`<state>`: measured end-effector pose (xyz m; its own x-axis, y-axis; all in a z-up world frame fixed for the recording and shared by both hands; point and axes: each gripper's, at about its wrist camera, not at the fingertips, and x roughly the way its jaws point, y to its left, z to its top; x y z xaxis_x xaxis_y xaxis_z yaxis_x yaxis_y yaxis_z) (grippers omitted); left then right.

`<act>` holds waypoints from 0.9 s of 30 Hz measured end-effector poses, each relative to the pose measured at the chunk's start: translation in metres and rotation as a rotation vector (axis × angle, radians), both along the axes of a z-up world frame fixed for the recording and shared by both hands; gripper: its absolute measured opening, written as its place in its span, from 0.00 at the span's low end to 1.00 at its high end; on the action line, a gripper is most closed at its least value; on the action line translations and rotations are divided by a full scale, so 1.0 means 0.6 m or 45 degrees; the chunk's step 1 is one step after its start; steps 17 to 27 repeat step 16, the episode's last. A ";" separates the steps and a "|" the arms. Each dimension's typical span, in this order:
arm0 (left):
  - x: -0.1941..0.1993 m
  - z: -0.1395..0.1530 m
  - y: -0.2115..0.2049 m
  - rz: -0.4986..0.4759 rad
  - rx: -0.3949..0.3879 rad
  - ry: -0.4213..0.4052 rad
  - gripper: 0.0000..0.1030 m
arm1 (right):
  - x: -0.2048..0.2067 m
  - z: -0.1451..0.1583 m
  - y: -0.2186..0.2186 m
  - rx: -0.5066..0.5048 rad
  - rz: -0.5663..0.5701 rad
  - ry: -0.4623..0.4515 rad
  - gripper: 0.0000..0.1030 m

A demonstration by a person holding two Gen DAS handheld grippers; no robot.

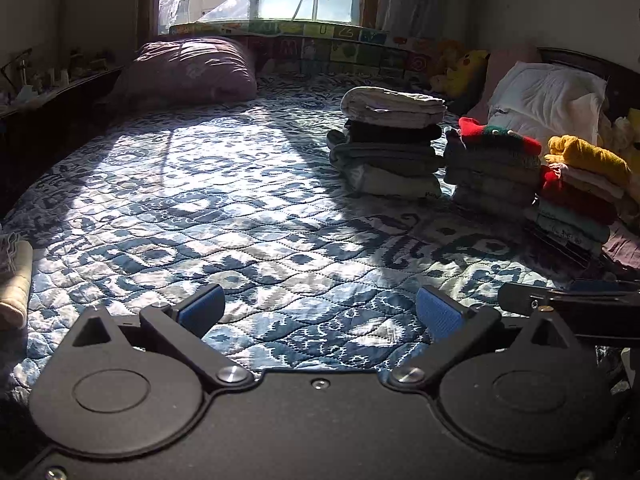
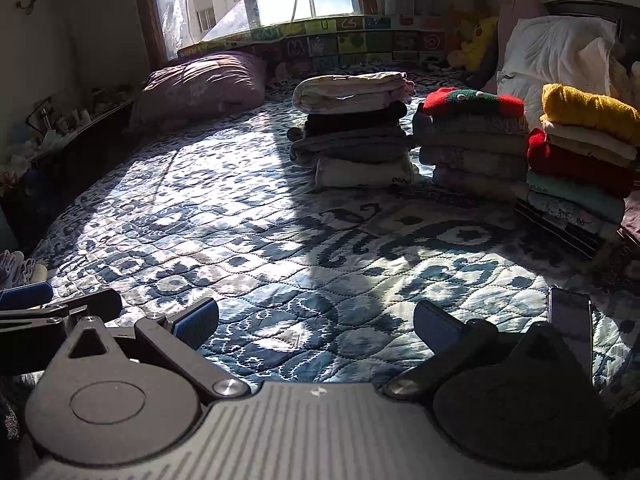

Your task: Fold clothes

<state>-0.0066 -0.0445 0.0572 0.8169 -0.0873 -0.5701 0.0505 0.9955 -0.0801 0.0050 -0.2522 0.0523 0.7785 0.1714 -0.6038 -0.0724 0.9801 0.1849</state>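
Grippers idle between garments: I hold my left gripper [image 1: 320,308] and my right gripper [image 2: 316,320] low over the quilt [image 1: 240,216], side by side, both with fingers spread wide and nothing between the pads

Clothes location: three folded stacks stand on the far right of the quilt, well apart from both grippers. The left stack [image 2: 352,132] carries a cream item on top, the middle stack [image 2: 476,144] a red and green knit, the right stack [image 2: 580,152] a yellow knit. The stacks sit near each other; whether they touch I cannot tell

Step in hand, as I judge it: pickup of the next unfolded item. The quilt area in front of me is bare, so no fold is under way

Next move calls for: a turn toward the left edge, where a pale bundle [image 1: 14,280] lies. It is the nearest candidate for loose clothing. Grasp needs one gripper on each corner, then a spread onto the sunlit patch

Limits of view:
- bundle cut off by the frame edge, kind of garment unclear
- dark flat object [image 2: 570,320] beside my right gripper, possibly a phone
- shelf items at far left too small to identify
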 end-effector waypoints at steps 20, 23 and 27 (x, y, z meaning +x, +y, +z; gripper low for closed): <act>-0.004 0.002 -0.013 0.051 0.047 -0.004 1.00 | 0.014 -0.003 -0.002 0.007 0.042 0.018 1.00; -0.004 0.002 -0.013 0.051 0.047 -0.004 1.00 | 0.014 -0.003 -0.002 0.007 0.042 0.018 1.00; -0.004 0.002 -0.013 0.051 0.047 -0.004 1.00 | 0.014 -0.003 -0.002 0.007 0.042 0.018 1.00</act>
